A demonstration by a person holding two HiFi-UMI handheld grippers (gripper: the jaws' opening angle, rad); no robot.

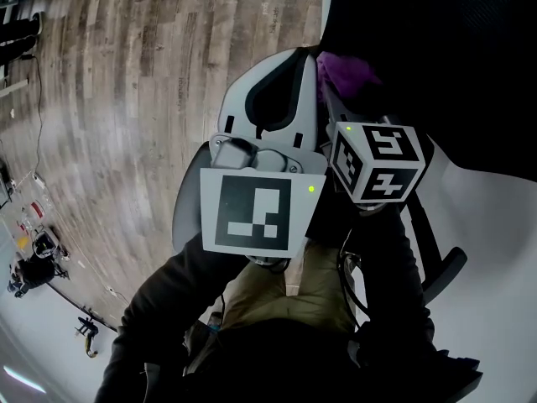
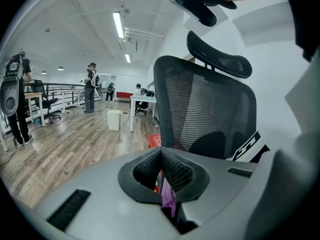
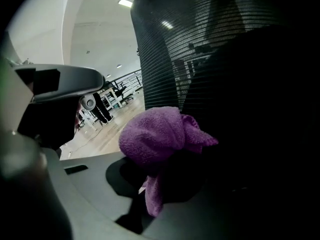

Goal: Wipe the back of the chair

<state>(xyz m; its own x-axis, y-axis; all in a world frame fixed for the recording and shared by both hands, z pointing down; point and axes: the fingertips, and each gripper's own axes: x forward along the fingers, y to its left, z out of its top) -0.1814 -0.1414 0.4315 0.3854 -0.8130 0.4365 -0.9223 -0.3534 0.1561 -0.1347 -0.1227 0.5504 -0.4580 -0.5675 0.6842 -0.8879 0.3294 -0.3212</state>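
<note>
Right tongs [image 3: 170,169]: clenched on a purple cloth [image 3: 160,134]. The cloth is bunched into a ball at the tips, and one loose tail hangs down between the jaws.

Left tongs [image 2: 161,151]: pads pressed together at the tips, with no cloth ahead of them. A thin purple sliver shows in the seam lower down. I cannot tell what it is.

Chair back [image 2: 205,109]: black mesh, upright, with a headrest [image 2: 220,59] above it. It stands directly ahead of both tongs. In the right gripper view it fills the frame just behind the cloth. I cannot confirm from any view whether the cloth is touching the mesh.

My judgement is that wiping is about to start or is barely under way.

Risks noted:
1. Poor coverage. A balled cloth presents only a small face, so strokes would leave unwiped strips unless they overlap closely.
2. Snagging. The hanging tail could catch in the mesh or on the frame edge as I drag across, which could pull the cloth out of the grip.
3. Hard contact. If I press too deep, the jaw tips rather than the cloth would meet the mesh and could scrape it.
4. Chair movement. A chair of this kind probably swivels or gives under a sideways push. Nothing braces it, since the left tongs are not on it, so pressure may be lost mid-stroke.
5. Visibility. The head view shows the chair back only as a dark mass, so I would be judging contact from the right gripper view alone.
</note>
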